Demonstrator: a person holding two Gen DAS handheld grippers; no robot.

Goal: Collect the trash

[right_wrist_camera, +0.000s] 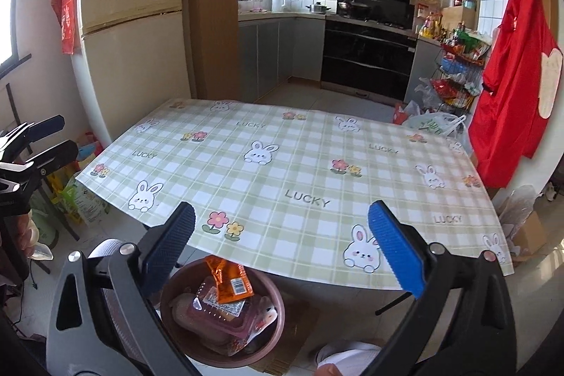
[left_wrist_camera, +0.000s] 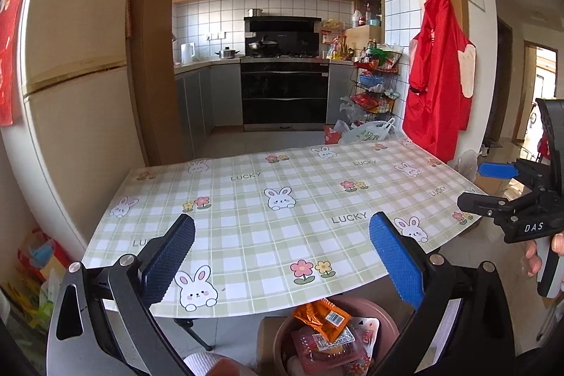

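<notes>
A brown round bin (left_wrist_camera: 384,310) (right_wrist_camera: 278,323) stands on the floor under the table's near edge. It holds an orange wrapper (left_wrist_camera: 324,318) (right_wrist_camera: 229,281), a clear plastic tray (right_wrist_camera: 218,309) and other packets. My left gripper (left_wrist_camera: 282,256) hangs above the table edge and the bin, open, nothing between its blue pads. My right gripper (right_wrist_camera: 282,245) is also open and holds nothing, above the bin's right side. In the left wrist view the right gripper (left_wrist_camera: 483,187) shows at the right edge, held by a hand. The left gripper (right_wrist_camera: 60,136) appears at the right wrist view's left edge.
The table (left_wrist_camera: 282,199) (right_wrist_camera: 299,171) wears a green checked bunny cloth. A fridge (left_wrist_camera: 77,59) stands left, a red apron (left_wrist_camera: 437,76) hangs right. A wire rack (left_wrist_camera: 377,83) and plastic bags (right_wrist_camera: 433,124) are beyond the table. A cardboard box (right_wrist_camera: 528,235) sits right.
</notes>
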